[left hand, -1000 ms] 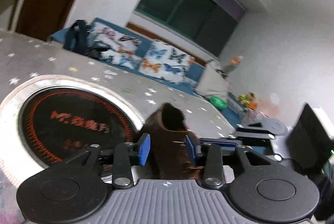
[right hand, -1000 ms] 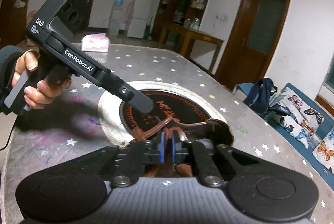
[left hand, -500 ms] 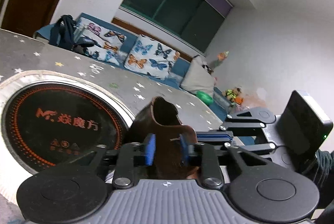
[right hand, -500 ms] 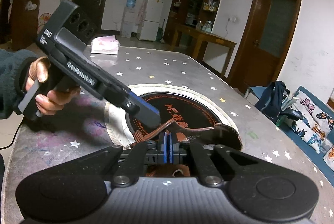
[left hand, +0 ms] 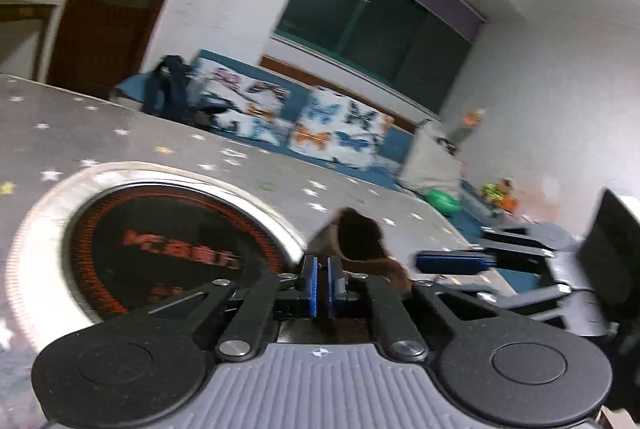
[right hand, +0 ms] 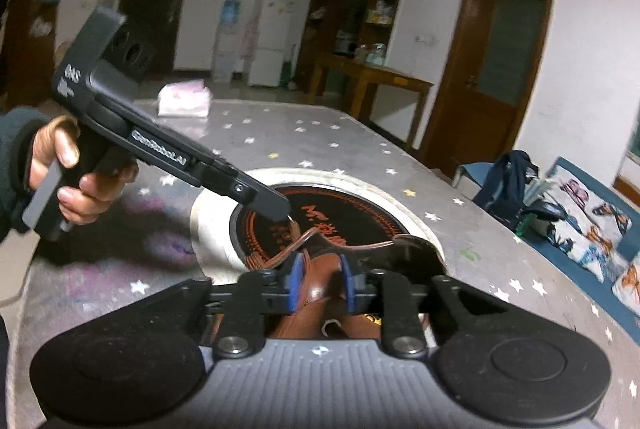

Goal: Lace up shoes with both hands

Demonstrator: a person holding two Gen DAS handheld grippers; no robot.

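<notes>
A brown leather shoe stands on the grey star-print table, at the rim of a round black hob. My right gripper sits low over the shoe's front. Its jaws are opening, with the leather between the blue pads and not pinched. A hand holds my left gripper, shut on the brown lace, which runs from its tip down to the shoe. In the left wrist view the left gripper has its pads nearly together before the shoe; the lace is hidden there. The right gripper reaches in from the right.
A pink and white tissue pack lies at the table's far end. A blue sofa with butterfly cushions runs past the table's edge. A wooden side table and doors stand at the back.
My left jaws have closed from wide apart around the shoe to nearly together. My right jaws, earlier shut on the lace, have opened. Neither hand has shifted much.
</notes>
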